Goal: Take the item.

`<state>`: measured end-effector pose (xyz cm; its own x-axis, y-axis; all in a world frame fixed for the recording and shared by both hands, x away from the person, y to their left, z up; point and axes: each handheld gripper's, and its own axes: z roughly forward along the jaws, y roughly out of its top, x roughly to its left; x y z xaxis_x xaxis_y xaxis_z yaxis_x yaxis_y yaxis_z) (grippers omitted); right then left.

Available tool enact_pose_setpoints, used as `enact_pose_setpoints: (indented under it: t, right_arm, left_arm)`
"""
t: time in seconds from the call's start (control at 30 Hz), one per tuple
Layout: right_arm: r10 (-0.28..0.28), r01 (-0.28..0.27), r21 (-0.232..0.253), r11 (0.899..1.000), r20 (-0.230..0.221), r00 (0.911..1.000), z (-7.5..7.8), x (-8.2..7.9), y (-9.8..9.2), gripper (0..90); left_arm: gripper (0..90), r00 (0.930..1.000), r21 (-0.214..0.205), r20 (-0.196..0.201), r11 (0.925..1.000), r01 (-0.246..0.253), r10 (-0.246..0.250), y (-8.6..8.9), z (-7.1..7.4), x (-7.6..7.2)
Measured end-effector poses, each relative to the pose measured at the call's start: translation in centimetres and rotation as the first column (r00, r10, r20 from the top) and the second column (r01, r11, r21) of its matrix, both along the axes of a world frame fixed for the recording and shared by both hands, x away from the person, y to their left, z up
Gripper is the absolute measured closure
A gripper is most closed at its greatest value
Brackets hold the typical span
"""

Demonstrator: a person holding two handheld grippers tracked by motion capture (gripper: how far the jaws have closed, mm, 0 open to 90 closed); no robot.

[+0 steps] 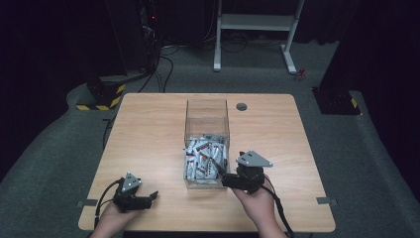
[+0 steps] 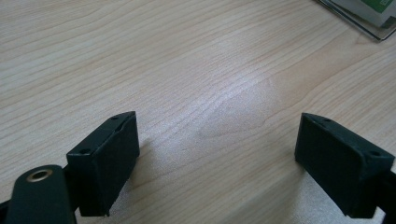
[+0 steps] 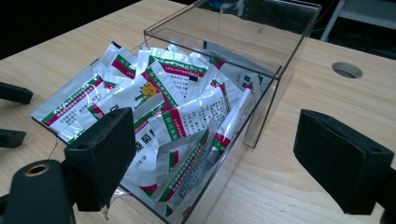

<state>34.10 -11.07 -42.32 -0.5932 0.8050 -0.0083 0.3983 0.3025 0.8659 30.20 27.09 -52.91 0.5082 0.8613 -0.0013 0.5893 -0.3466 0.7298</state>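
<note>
We held two black grippers, left (image 1: 150, 196) and right (image 1: 216, 167). Each carried a grey three-cornered plate, block-shaped fingers (image 2: 109, 158) and a trailing black cable.

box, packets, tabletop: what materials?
Box: clear rigid plastic, probably acrylic; see-through walls, glossy edges.
Packets: shiny foil-like or plastic film; creased, printed, reflective.
Tabletop: light wood-grain surface, matte, likely laminate; can't tell for sure.

- A light wooden rectangular desk (image 1: 148, 134) fills the centre of the frame, with a round grey cable hole (image 1: 241, 106) near its far edge.
- Grey carpeted floor (image 1: 44, 168) surrounds it.
- A white metal table frame (image 1: 255, 22) stands at upper centre.
- Yellow-and-black striped bases (image 1: 101, 99) sit at left.
- Black cables (image 1: 163, 69) trail across the floor; the far room is dark.
</note>
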Motion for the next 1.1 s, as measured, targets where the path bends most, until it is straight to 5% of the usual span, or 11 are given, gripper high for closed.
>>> enact_pose_setpoints:
  t: [0.77,1.1]
  right_arm:
    - [0.053,-0.053,-0.014,0.999,0.008,0.9986,0.1,0.1,3.0,20.2]
    - [0.062,-0.063,-0.055,0.997,-0.016,0.9980,-0.7,0.5,4.0,32.5]
  left_arm:
    - [14.2,1.0000,-0.002,0.007,1.0000,0.002,-0.002,0.1,-0.1,-0.2]
    - [14.1,1.0000,-0.003,0.008,1.0000,0.002,-0.002,0.0,-0.1,-0.2]
